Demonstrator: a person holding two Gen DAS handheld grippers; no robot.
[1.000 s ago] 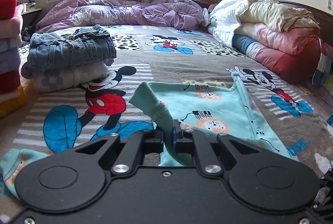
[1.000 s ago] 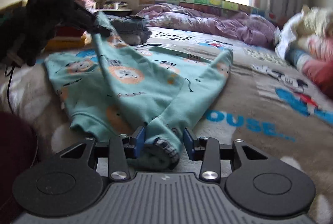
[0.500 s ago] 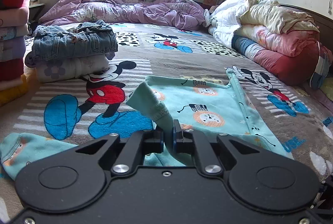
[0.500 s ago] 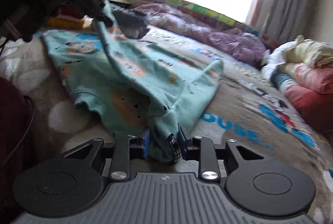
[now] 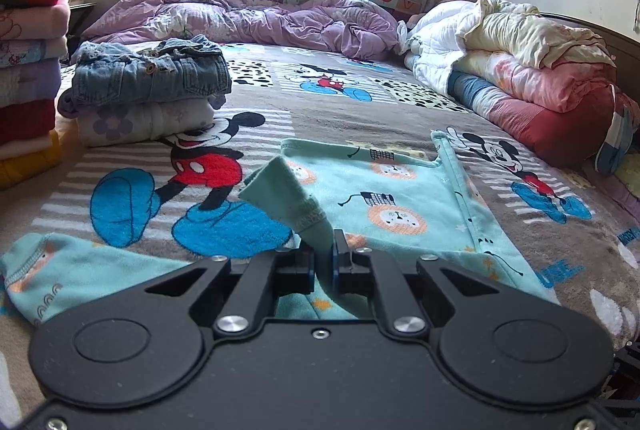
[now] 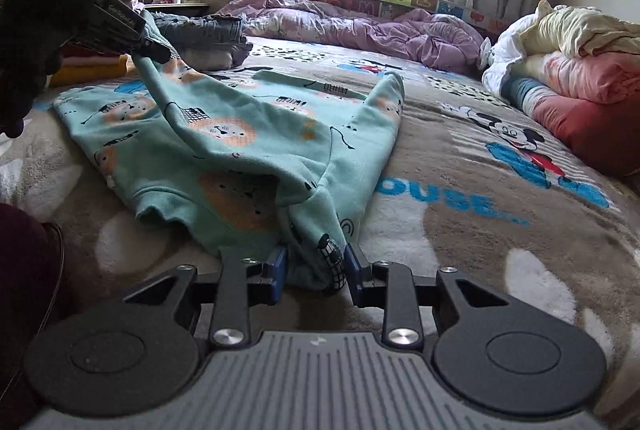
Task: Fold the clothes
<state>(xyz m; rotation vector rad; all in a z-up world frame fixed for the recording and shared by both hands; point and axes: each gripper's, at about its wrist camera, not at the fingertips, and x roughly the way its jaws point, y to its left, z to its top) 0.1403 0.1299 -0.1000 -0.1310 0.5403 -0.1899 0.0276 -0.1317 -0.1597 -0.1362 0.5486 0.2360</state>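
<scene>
A teal printed garment (image 5: pixel 392 198) lies spread on the Mickey Mouse blanket (image 5: pixel 208 170). My left gripper (image 5: pixel 323 250) is shut on a hemmed edge of it, and that edge stands up out of the jaws. In the right wrist view the left gripper (image 6: pixel 158 52) shows at upper left, holding the fabric raised off the bed. The right gripper (image 6: pixel 314 262) has a bunched end of the teal garment (image 6: pixel 240 134) between its blue pads (image 6: pixel 276 268). Its jaws are closing and the fabric fills the gap.
Folded jeans (image 5: pixel 148 78) rest on a pale folded garment (image 5: pixel 148 122) at the back left. A tall stack of folded clothes (image 5: pixel 28 70) stands at the left edge. A purple duvet (image 5: pixel 260 18) lies under the window and rolled quilts (image 5: pixel 540 78) line the right side. A dark red sleeve (image 6: pixel 24 290) sits low left.
The right jaws have narrowed around the bunched garment end. The right view rolled and swung back. The left gripper keeps the same grip and has barely shifted.
</scene>
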